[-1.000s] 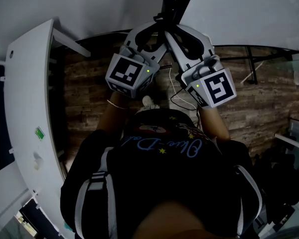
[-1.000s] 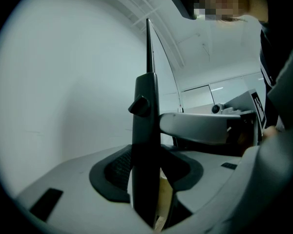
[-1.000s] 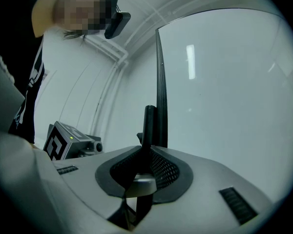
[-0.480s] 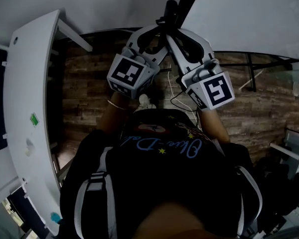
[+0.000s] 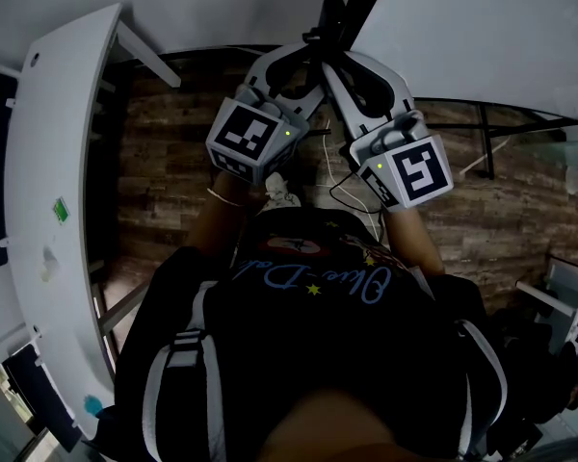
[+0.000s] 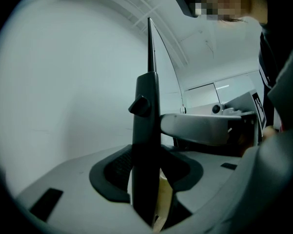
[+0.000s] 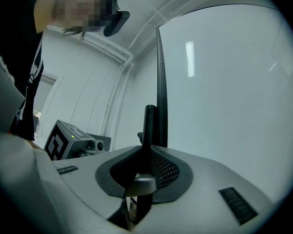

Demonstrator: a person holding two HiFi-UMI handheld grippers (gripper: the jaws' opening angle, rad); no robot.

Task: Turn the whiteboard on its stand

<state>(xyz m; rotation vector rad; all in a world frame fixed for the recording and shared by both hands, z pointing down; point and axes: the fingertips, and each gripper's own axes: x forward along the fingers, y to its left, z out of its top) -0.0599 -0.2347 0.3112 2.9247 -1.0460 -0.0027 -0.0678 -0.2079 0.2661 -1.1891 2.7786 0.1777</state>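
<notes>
Evidently the left gripper (image 6: pixel 147 174) and the right gripper (image 7: pixel 142 172) both have their jaws clamped on the dark frame edge (image 6: pixel 145 130) of the whiteboard (image 5: pixel 462 37), which stands upright just ahead. Turning it well probably needs even pressure and a slow arc. A white desk (image 5: pixel 39 210) crowds the left, and the stand's legs (image 5: pixel 482 128) and a loose cable (image 5: pixel 342 186) lie on the floor.

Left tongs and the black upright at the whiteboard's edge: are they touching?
Touching. The left gripper view shows the black upright standing between the left tongs, with both dark pads closed against its sides.
</notes>
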